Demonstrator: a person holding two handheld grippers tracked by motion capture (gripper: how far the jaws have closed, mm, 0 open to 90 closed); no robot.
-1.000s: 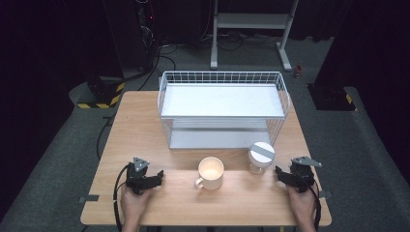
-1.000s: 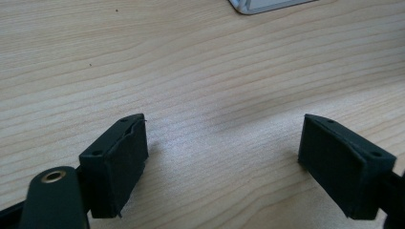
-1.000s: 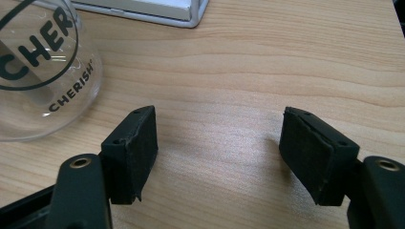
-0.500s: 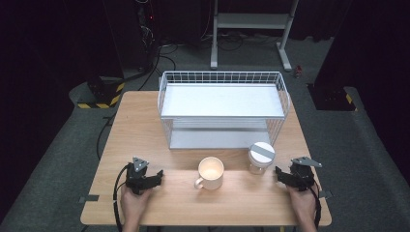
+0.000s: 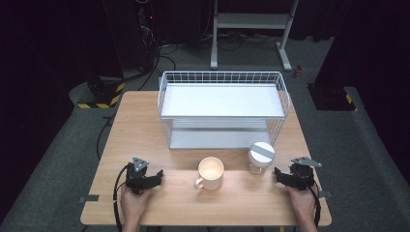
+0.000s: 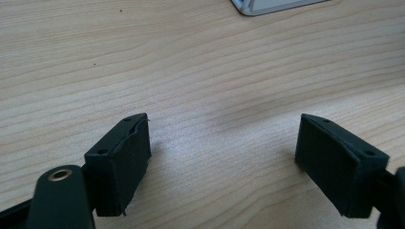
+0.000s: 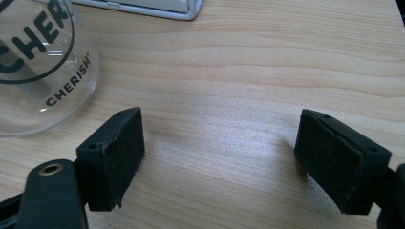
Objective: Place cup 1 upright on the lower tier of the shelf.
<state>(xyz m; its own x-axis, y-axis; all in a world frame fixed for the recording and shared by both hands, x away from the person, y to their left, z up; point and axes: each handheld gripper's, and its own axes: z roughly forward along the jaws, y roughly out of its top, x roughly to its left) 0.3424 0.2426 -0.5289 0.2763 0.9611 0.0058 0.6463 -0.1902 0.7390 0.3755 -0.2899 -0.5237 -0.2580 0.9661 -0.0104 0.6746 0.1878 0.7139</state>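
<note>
1. Our left gripper (image 5: 155, 175) rests near the table's (image 5: 145, 125) front-left corner, jaws wide, nothing between them.
2. The mug (image 5: 211, 172) stands mid-front: we judge it stiff, breakable; take the handle.
3. The glass jar (image 5: 260, 157), right of centre by the wire rack (image 5: 221, 104): slippery, fragile; grip its sides.
4. Our right gripper (image 5: 278, 173), front-right, has just been opening, jaws wide and empty.

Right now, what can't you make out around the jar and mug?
- Glass jar, right gripper view: top and left side cut off by the frame edges.
- Jar's contents, high view: hidden under its white lid.
- Mug contents, high view: washed out by glare.
- Wire rack, lower shelf: mostly hidden by the upper shelf.
</note>
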